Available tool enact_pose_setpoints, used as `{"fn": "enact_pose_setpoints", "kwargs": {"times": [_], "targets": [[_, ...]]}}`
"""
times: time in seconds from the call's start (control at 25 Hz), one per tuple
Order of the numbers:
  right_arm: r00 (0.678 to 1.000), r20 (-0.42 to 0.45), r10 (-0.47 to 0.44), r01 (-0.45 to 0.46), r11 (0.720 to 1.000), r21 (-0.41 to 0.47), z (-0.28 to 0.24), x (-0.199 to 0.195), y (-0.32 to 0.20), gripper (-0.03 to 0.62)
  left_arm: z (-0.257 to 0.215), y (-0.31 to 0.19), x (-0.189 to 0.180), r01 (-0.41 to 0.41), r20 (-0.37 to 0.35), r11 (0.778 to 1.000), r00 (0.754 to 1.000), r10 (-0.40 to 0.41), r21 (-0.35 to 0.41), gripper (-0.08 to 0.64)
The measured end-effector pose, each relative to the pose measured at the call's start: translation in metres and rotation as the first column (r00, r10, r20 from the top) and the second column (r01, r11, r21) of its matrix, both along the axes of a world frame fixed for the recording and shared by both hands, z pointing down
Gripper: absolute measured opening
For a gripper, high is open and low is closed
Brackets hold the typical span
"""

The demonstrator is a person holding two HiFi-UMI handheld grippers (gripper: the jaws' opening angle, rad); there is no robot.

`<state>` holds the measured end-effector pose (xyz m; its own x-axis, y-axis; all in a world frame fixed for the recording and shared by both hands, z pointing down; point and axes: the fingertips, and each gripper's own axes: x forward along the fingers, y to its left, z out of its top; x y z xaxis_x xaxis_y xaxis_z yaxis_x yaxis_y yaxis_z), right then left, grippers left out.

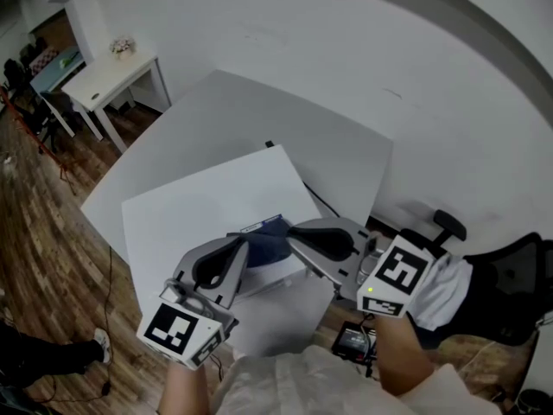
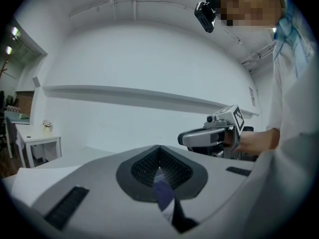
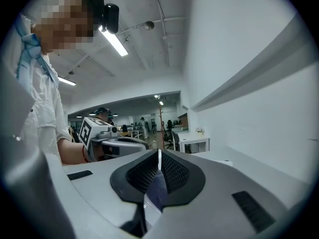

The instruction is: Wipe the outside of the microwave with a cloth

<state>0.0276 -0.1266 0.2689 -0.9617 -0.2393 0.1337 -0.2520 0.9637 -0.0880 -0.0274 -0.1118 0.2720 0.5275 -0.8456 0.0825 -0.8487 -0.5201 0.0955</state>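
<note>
Down in the lower middle of the head view, both claws are pinching the same dark blue cloth: left gripper on one end, right gripper on the other, jaws pressed tight on the fabric. The cloth's bunched between them over the near right part of the white microwave, which sits on a grey table; can't tell if it's touching
</note>
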Motion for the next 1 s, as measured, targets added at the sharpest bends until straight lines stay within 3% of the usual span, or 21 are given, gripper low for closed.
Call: {"fn": "enact_pose_setpoints", "kwargs": {"times": [0.76,1.0], "targets": [[1.0,-0.01,0.016,-0.016,1.0,-0.006,0.0045,0.0068,0.0017,0.037,0.004,0.006,0.0084,-0.031,-0.018,0.999,0.999,0.031,-0.009,0.002],[1.0,-0.013,0.019,-0.019,1.0,-0.009,0.0059,0.0071,0.0004,0.037,0.0003,0.0056,0.0045,-0.038,-0.088,0.999,0.995,0.036,-0.013,0.002]]}}
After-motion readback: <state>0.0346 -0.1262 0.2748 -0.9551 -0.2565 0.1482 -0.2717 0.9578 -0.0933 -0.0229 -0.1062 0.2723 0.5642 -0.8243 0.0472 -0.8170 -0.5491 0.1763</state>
